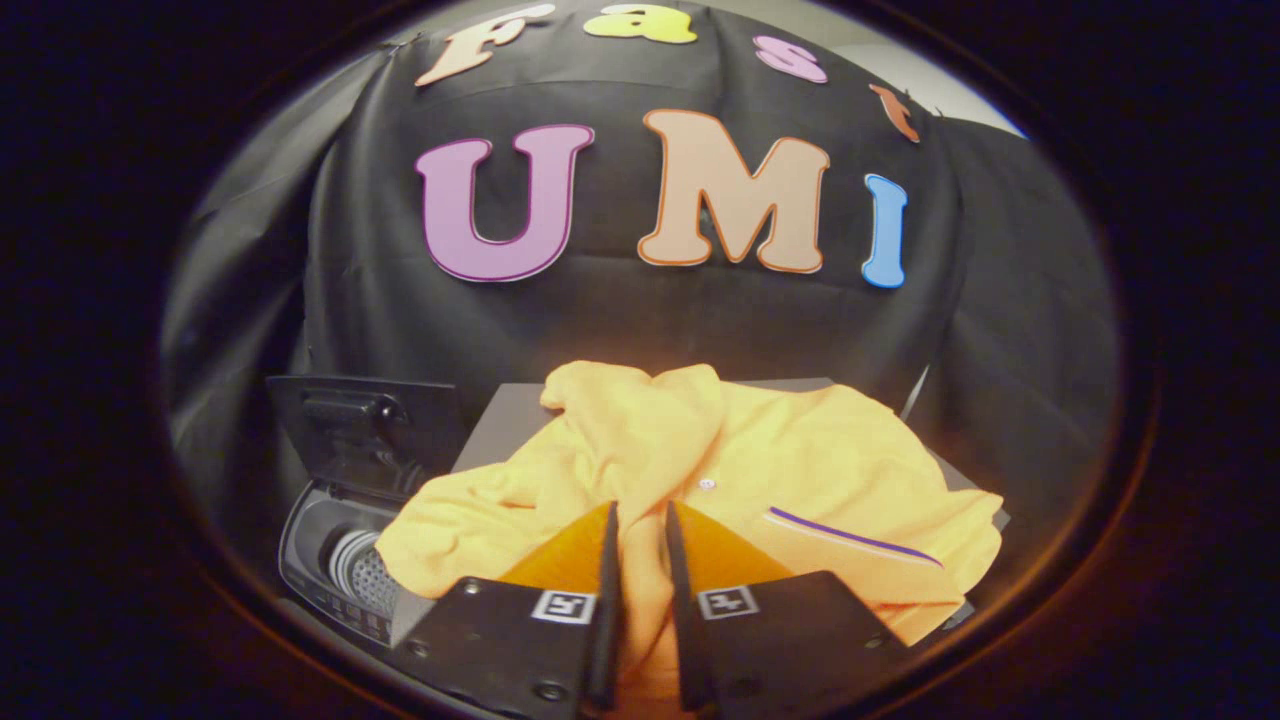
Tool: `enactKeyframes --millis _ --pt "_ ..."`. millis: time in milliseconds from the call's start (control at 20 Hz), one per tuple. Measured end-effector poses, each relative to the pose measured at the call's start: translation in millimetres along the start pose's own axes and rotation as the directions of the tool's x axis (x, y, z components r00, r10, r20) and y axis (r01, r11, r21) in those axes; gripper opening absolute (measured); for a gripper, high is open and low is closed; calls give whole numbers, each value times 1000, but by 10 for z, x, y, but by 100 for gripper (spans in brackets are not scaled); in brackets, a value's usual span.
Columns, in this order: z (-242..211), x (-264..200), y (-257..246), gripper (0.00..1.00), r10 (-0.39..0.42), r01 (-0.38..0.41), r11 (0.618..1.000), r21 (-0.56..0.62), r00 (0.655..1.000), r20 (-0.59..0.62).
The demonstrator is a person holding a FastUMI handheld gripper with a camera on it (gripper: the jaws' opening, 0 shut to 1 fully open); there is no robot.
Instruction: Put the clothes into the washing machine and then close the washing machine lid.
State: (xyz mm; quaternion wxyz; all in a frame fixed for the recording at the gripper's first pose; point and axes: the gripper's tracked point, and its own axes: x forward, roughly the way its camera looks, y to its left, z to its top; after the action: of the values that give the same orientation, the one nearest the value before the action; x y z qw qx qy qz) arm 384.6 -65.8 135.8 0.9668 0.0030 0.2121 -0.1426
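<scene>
A yellow-orange shirt (760, 450) with a purple stripe and a small button is bunched up in front of me, hanging over a grey table (500, 420). My gripper (640, 515) is shut on a fold of the shirt, which is pinched between the two fingers. Below and to the left stands a small washing machine (330, 560) with its dark lid (365, 430) tipped up and the drum opening (358, 572) showing. One sleeve of the shirt droops toward the machine's right rim.
The black cloth wall of the booth rises close behind the table and the machine. A thin pale pole (915, 392) stands at the table's far right corner.
</scene>
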Motion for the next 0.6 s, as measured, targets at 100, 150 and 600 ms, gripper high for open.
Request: enactKeyframes --millis 100,150,600 --pt "9 1 15 8 -3 4 997 74 1000 -8" --pt "63 -22 29 5 7 -7 995 95 1000 1" --pt "999 -578 711 2 124 -141 984 109 981 147"
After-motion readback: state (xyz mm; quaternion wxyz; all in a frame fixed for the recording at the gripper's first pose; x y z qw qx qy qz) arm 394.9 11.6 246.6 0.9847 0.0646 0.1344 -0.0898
